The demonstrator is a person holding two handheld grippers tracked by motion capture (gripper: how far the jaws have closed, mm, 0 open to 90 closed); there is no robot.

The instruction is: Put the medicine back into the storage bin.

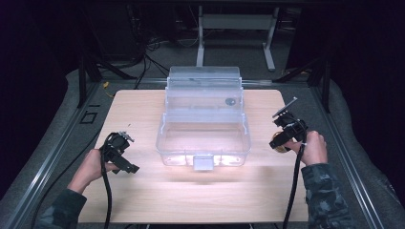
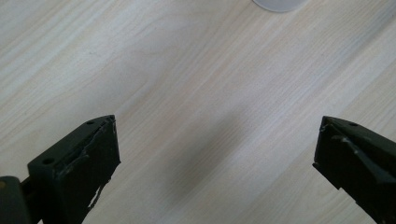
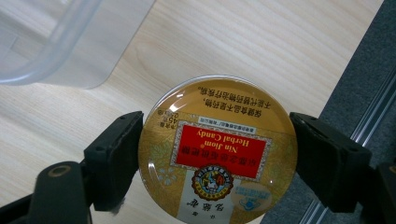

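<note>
Gripping a round candy tin (image 3: 218, 151) in the right gripper (image 3: 217, 154), jaws pressing on its left and right rim, gold lid with the red "Herbal Candy" label facing the camera upside down. Hovering over the wooden table (image 1: 143, 191), right near its right edge: grey padded floor and a metal rail showing just past the right jaw. Plenty of bare wood sitting ahead of the tin and off to its left.

Sitting up-left of the right gripper: a corner of the clear plastic box (image 3: 56, 51), apart from the tin. From the high view, looking like an open bin (image 1: 204, 138) with its lid (image 1: 203, 90) standing up at the back, nothing showing inside, just glare on the bottom. Sitting between the two grippers, near the table's middle.

Hanging wide open on the other side: the left gripper (image 2: 215, 154), nothing between the jaws, just bare wood grain below and ahead. Poking in at the far top edge: a pale rounded bit, too cropped to name.
</note>
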